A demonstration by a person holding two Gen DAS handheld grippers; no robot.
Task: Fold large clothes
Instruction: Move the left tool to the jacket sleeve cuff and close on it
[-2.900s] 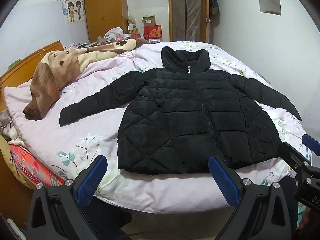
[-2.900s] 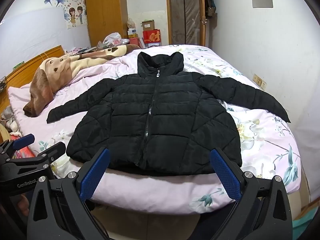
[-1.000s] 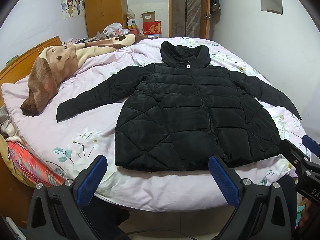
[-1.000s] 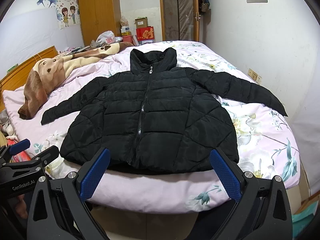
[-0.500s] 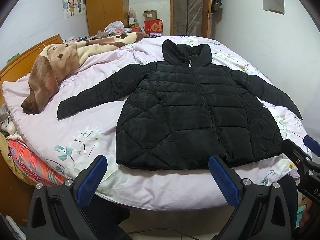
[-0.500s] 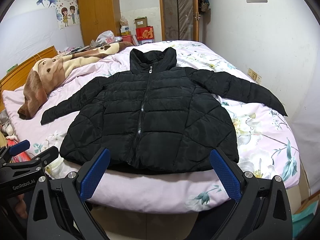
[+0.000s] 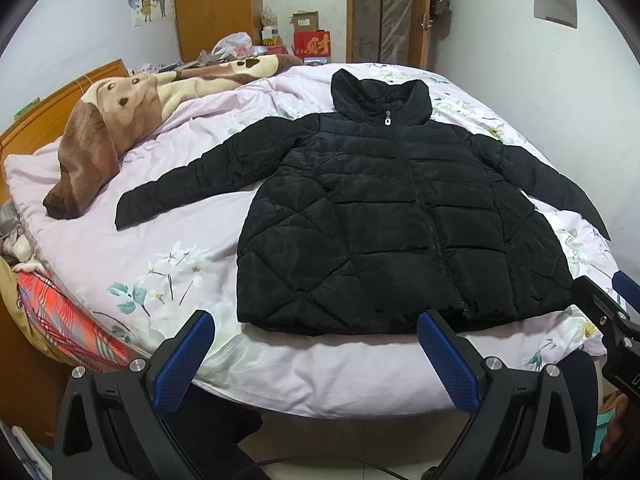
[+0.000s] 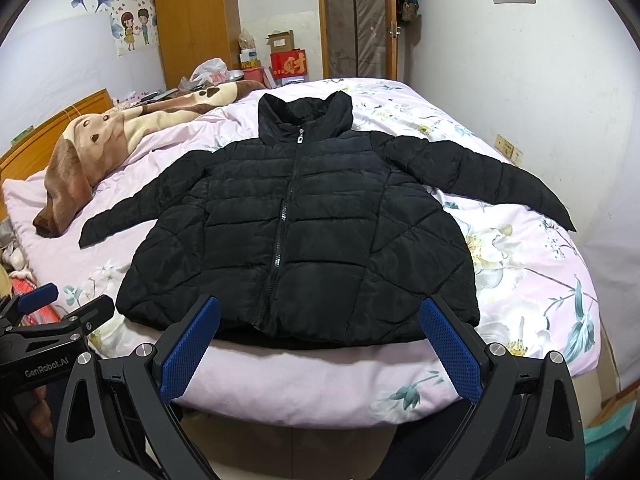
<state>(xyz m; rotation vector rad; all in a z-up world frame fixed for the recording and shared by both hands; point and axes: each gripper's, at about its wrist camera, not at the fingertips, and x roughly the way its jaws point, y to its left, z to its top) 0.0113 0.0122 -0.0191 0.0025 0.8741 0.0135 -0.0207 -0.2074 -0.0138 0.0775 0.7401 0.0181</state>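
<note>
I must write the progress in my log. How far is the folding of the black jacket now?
Done: the black jacket lies flat on the bed, front up, zipped, both sleeves spread out.
In hand: nothing. The left gripper and the right gripper are open and hover before the hem, touching no cloth.
Left: every fold; the sleeves and the body are not yet folded.

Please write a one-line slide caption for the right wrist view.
Open right gripper hovers before a black puffer jacket spread flat, zipped, sleeves out, on a floral bed.
</note>
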